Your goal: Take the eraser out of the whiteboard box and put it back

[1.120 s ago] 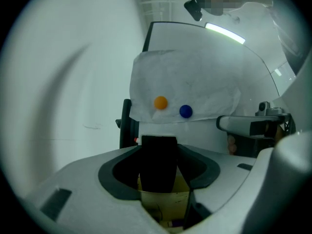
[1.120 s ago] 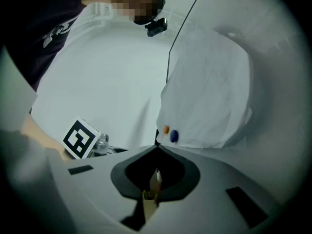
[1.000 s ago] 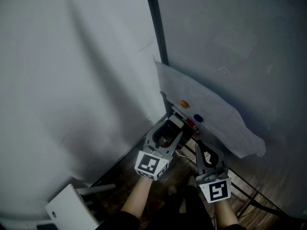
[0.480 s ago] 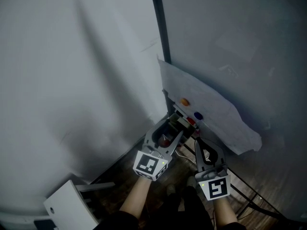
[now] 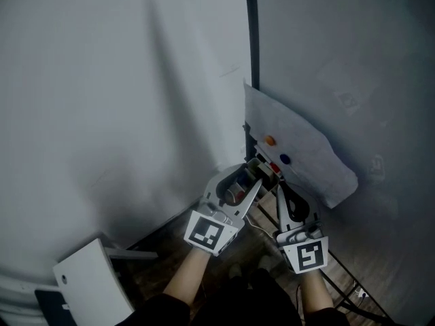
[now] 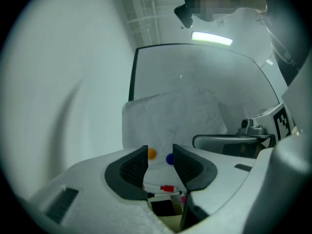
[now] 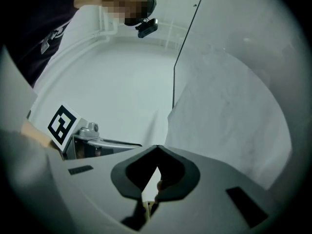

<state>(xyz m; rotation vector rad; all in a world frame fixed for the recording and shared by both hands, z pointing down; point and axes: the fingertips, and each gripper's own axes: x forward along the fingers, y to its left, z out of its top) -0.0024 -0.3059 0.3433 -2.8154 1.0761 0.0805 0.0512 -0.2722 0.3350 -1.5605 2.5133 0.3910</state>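
Observation:
The whiteboard box (image 5: 267, 166) hangs at the lower left corner of the whiteboard (image 5: 353, 53) and holds red-capped markers (image 6: 167, 188). In the left gripper view a dark block (image 6: 163, 206), probably the eraser, lies in the box below my jaws. My left gripper (image 5: 256, 173) points level at the box; its jaws are closing, still apart, with nothing between the pads (image 6: 160, 165). My right gripper (image 5: 279, 186) is just right of it, below the box, its tips together and nothing seen in them (image 7: 157, 152).
A white sheet (image 5: 306, 148) is pinned to the board by an orange magnet (image 5: 270, 140) and a blue magnet (image 5: 285, 159) just above the box. A pale wall (image 5: 122, 114) stands to the left. A white seat (image 5: 88, 284) and the board's floor bars (image 5: 340, 274) lie below.
Both grippers have risen toward the box, the left one more. The left jaws stand a little narrower than before.

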